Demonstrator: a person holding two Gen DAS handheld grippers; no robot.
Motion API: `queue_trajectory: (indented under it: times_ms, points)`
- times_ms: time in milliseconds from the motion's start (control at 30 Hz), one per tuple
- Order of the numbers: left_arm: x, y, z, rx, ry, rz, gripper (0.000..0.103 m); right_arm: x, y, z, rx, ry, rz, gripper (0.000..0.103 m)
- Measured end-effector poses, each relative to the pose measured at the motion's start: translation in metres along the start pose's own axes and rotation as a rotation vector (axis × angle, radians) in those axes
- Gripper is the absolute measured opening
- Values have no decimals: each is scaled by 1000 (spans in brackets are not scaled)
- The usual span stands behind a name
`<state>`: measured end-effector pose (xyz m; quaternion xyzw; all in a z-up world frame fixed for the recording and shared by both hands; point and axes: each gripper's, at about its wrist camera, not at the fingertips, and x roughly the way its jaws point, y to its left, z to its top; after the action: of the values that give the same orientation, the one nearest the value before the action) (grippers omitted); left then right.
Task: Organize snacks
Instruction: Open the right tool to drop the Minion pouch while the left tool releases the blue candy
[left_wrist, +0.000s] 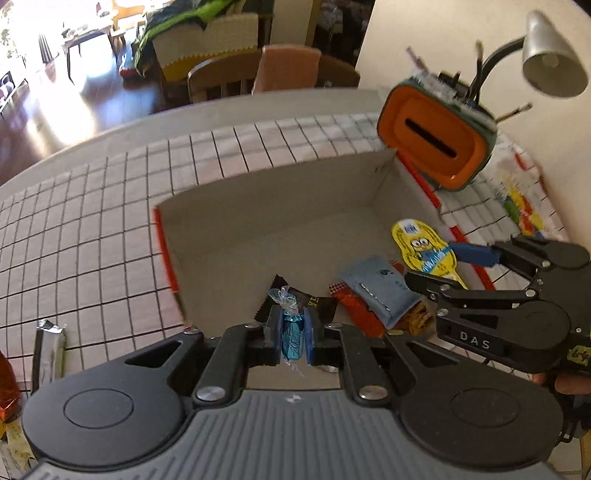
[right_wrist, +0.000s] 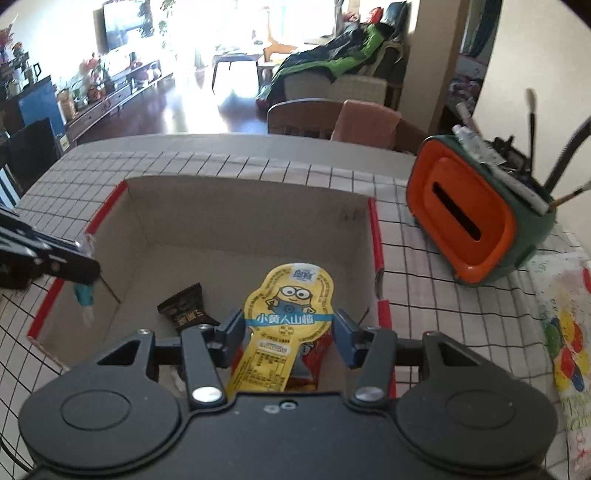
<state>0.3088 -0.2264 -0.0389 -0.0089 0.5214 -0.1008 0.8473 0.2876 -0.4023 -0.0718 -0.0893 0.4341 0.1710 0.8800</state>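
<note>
My left gripper (left_wrist: 291, 325) is shut on a small candy in a blue twist wrapper (left_wrist: 292, 338), held over the near edge of an open cardboard box (left_wrist: 280, 206) with red rims. My right gripper (right_wrist: 290, 321) is shut on a yellow minion snack packet (right_wrist: 288, 299), pads on its two edges, over the box (right_wrist: 240, 218). The left wrist view shows the right gripper (left_wrist: 447, 267) with the packet (left_wrist: 421, 247) on the right. The right wrist view shows the left gripper (right_wrist: 83, 266) with the candy (right_wrist: 84, 295) on the left. A black packet (right_wrist: 184, 308), a grey-blue packet (left_wrist: 380, 290) and an orange-red packet (left_wrist: 356, 304) lie in the box.
The box stands on a checked tablecloth (left_wrist: 92, 221). An orange and green organiser (right_wrist: 476, 218) with pens stands to its right, next to a grey lamp (left_wrist: 552, 59). A silver wrapped bar (left_wrist: 50, 347) lies left of the box. A colourful bag (right_wrist: 565, 332) lies at the right. Chairs (right_wrist: 332, 118) stand behind the table.
</note>
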Motion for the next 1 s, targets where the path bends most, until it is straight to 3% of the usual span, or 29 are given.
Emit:
queue_trajectory:
  times_ms: [300, 600, 867, 1000]
  points:
    - [49, -15, 10, 24, 108, 71, 12, 39, 2, 6, -54, 78, 53, 51]
    - [74, -26, 14, 47, 184, 149, 12, 52, -3, 6, -50, 125, 57, 51]
    - [73, -30, 14, 51, 173, 160, 12, 52, -5, 3, -29, 146, 87, 51]
    - [69, -29, 11, 53, 158, 157, 12, 45, -4, 2, -30, 127, 98, 61]
